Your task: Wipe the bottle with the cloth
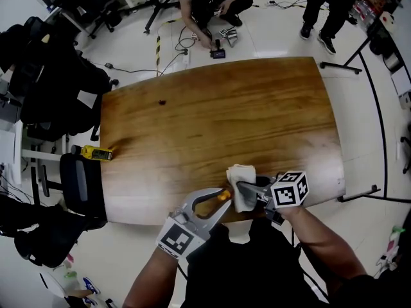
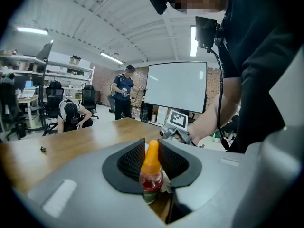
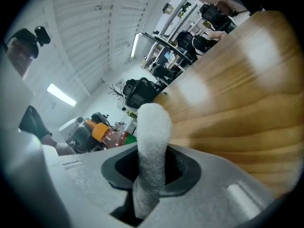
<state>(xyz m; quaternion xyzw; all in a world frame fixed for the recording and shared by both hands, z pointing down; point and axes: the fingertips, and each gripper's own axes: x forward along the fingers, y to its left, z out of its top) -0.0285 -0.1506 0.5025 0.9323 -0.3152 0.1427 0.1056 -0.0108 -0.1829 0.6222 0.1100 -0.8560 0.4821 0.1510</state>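
A small bottle [image 1: 223,196] with an orange cap and red contents is held over the near edge of the wooden table [image 1: 225,114]. My left gripper [image 1: 218,199] is shut on it. In the left gripper view the bottle [image 2: 151,172] stands upright between the black pads [image 2: 130,161], cap uppermost. My right gripper [image 1: 243,188] is shut on a folded white cloth [image 1: 241,183], which sits right beside the bottle, to its right. In the right gripper view the cloth [image 3: 153,146] rises from between the jaws, and the bottle [image 3: 108,135] shows to its left.
A yellow tool [image 1: 96,153] lies at the table's left edge beside a black office chair [image 1: 80,185]. A small dark speck [image 1: 162,101] sits on the far left of the tabletop. A person [image 1: 212,5] crouches on the floor beyond the far edge; another stands at the back right.
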